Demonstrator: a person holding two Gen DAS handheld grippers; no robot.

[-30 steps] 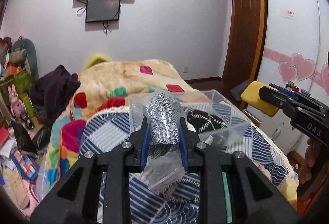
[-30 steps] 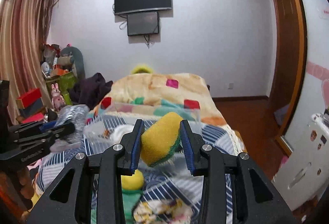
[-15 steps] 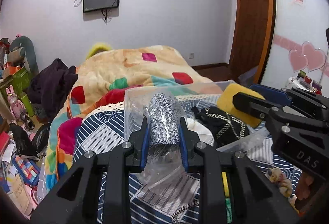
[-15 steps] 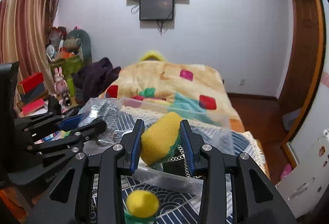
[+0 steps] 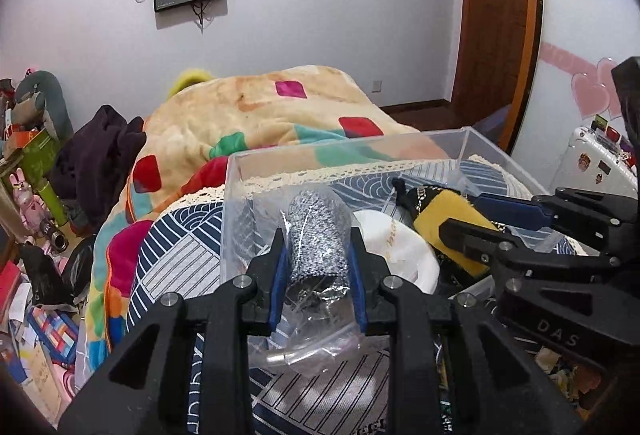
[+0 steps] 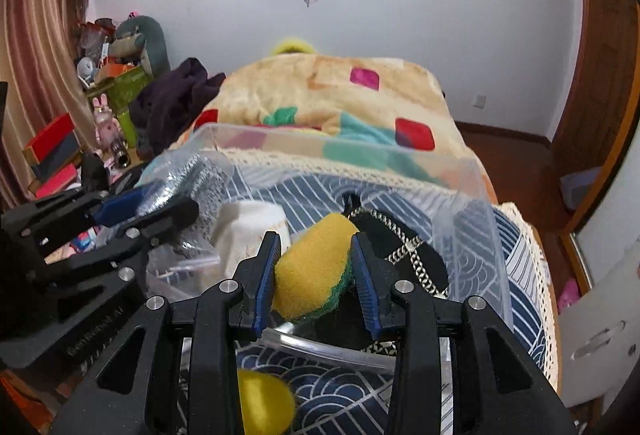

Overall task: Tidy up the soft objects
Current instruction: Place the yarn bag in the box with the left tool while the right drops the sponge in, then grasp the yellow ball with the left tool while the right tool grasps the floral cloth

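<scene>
Both grippers are at the placing step. The left gripper [image 5: 316, 271] has its jaws clamped on a bagged grey knit roll [image 5: 318, 247], held over the near left corner of the clear bin [image 5: 466, 139] that sits on the bed [image 5: 176, 247]. The right gripper [image 6: 316, 271] has its jaws closed on a yellow sponge [image 6: 312, 275], held over the bin's near edge, above a black cloth [image 6: 404, 247] and a white cloth [image 6: 248, 227] already inside. Next, I judge, each should lower a little and open its jaws, letting the items drop in without crowding one another.
</scene>
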